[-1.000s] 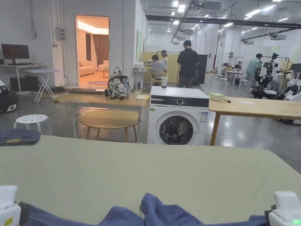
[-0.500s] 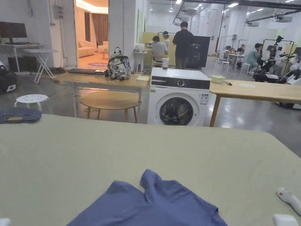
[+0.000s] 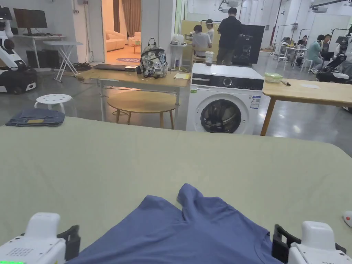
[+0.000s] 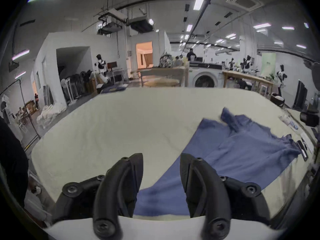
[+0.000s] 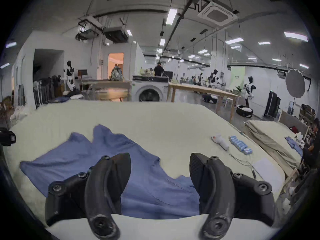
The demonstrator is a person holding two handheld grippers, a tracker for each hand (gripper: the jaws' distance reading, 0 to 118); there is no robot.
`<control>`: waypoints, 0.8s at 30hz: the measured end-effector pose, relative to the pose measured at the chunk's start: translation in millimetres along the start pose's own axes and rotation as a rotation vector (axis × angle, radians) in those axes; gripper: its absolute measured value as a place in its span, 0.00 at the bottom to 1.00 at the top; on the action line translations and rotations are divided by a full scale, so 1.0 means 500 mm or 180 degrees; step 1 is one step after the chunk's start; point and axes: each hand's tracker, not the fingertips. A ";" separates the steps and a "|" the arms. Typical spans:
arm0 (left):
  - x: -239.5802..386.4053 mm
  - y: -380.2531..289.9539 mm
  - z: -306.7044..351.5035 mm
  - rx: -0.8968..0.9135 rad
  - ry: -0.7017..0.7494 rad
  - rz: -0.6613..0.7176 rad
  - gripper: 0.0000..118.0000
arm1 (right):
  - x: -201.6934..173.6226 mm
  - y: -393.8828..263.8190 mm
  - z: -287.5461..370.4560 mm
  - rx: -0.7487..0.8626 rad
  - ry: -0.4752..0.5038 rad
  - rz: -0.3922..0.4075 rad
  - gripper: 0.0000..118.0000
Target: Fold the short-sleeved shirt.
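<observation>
A blue short-sleeved shirt point(image 3: 192, 230) lies spread on the pale green table cover point(image 3: 172, 158), near the front edge, with a fold of cloth sticking up at its far side. My left gripper point(image 3: 70, 237) sits at the shirt's near left edge and my right gripper point(image 3: 280, 240) at its near right edge. In the left gripper view the left gripper point(image 4: 161, 159) is open, with the shirt point(image 4: 242, 148) lying below and to the right. In the right gripper view the right gripper point(image 5: 160, 157) is also open above the shirt point(image 5: 103, 157), holding nothing.
Folded dark jeans point(image 3: 36, 117) rest on the table's far left corner. A small white device point(image 5: 220, 141), a row of blue packs point(image 5: 240, 146) and a cable lie on the right side. A washing machine point(image 3: 223, 99) and wooden tables stand beyond the table.
The head camera has tilted down. The shirt went from a bunched strip at the near edge to lying spread farther onto the table. Both grippers have come back into the bottom corners.
</observation>
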 end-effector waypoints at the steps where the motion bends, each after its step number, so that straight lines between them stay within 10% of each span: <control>1: 0.019 0.011 0.004 0.0082 -0.0015 -0.0026 0.36 | -0.018 0.007 0.005 0.0068 0.0039 -0.0023 0.62; 4: 0.081 0.036 0.020 0.0338 -0.0116 -0.0068 0.35 | -0.068 0.026 0.020 0.0322 0.0125 -0.0081 0.51; 7: 0.136 0.061 0.026 0.0500 -0.0153 -0.0158 0.15 | -0.113 0.044 0.031 0.0510 0.0131 -0.0079 0.14; 11: 0.192 0.084 0.032 0.0670 -0.0093 -0.0304 0.00 | -0.152 0.061 0.035 0.0577 0.0206 -0.0111 0.00; 24: 0.151 0.107 0.017 0.0495 -0.0053 0.0020 0.00 | -0.178 0.060 0.030 0.0499 0.0309 -0.0144 0.00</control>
